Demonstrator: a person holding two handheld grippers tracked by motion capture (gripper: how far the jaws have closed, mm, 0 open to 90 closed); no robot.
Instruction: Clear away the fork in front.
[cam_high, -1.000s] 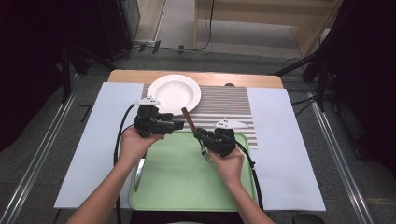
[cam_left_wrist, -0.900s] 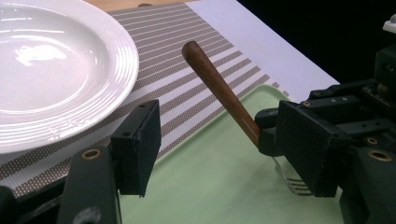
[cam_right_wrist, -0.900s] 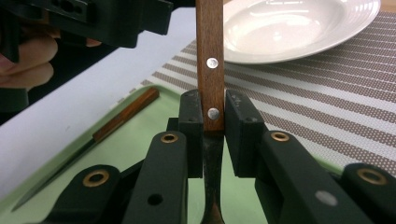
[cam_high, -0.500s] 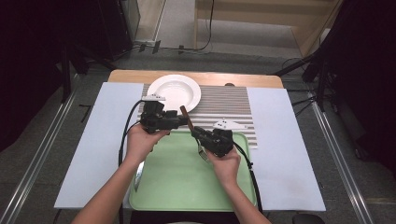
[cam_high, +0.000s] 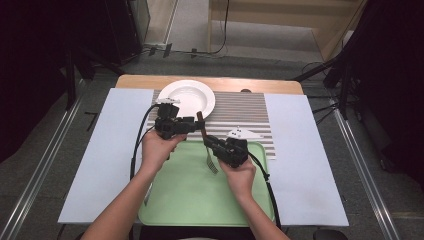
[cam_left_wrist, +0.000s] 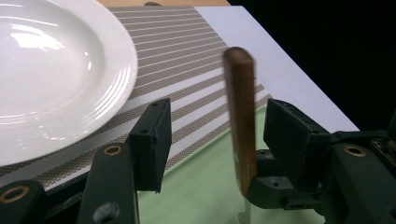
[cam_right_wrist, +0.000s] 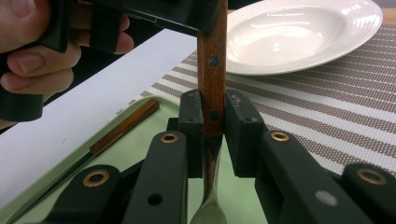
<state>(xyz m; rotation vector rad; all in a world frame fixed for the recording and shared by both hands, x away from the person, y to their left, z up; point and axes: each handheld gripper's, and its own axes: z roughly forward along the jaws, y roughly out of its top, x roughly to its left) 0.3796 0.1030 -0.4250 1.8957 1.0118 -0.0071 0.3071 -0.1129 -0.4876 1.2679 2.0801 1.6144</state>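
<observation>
A fork with a brown wooden handle (cam_high: 200, 121) stands upright over the green tray (cam_high: 200, 210), tines (cam_high: 212, 163) down. My right gripper (cam_high: 210, 141) is shut on the lower part of the handle (cam_right_wrist: 211, 70). My left gripper (cam_high: 196, 124) reaches in from the left, and the handle's top end (cam_left_wrist: 240, 121) stands between its jaws. These jaws have just been closing. The pads (cam_left_wrist: 156, 135) do not press on the wood: a gap shows on one side, while the other pad is close to it.
A white plate (cam_high: 185, 97) lies on a striped placemat (cam_high: 245, 112) just beyond the grippers. A wooden-handled knife (cam_right_wrist: 123, 125) lies on the tray near its left rim. White sheets (cam_high: 115, 150) cover the table on both sides.
My left gripper has edged right toward the fork handle, and its jaws have narrowed around the handle's top. The right gripper and the fork have stayed in place.
</observation>
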